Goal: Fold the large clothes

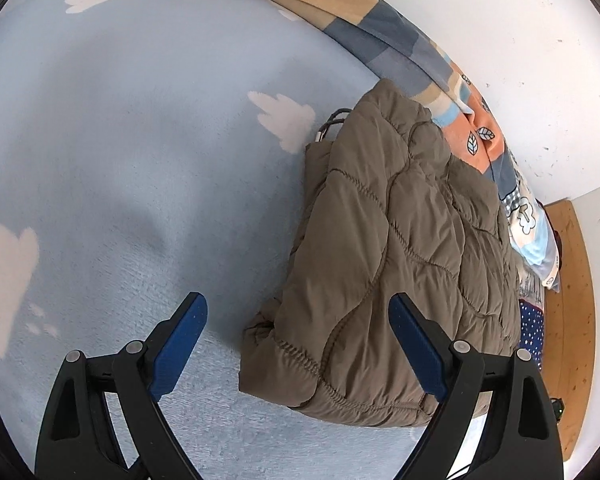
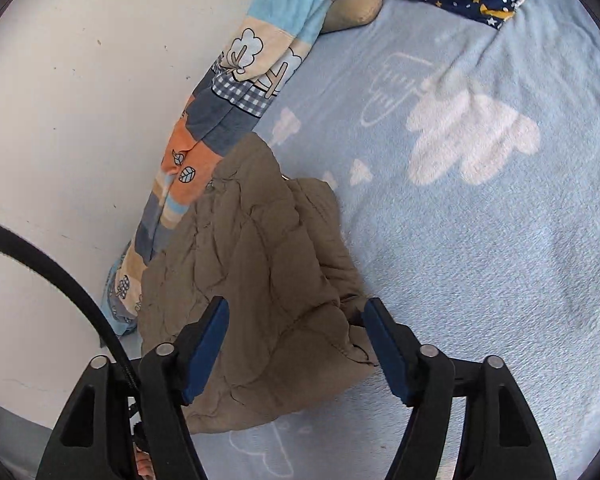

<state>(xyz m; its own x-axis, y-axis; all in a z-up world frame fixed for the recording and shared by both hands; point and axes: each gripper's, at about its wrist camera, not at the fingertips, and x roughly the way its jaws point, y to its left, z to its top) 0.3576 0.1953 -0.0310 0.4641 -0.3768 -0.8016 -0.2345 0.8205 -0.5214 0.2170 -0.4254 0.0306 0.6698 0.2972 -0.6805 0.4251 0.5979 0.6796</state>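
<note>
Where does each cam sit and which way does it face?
Left wrist: on the left gripper, angled down at the jacket on the blanket; its own open blue fingers show.
Right wrist: on the right gripper, angled down over the jacket toward the wall; its open fingers show.
Shared: jacket, blanket, patchwork quilt, wall.

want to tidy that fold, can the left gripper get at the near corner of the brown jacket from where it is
Probably yes. The left gripper is open with nothing between its jaws, and the near corner of the brown jacket lies just ahead of it on the blue blanket, uncovered.
</note>
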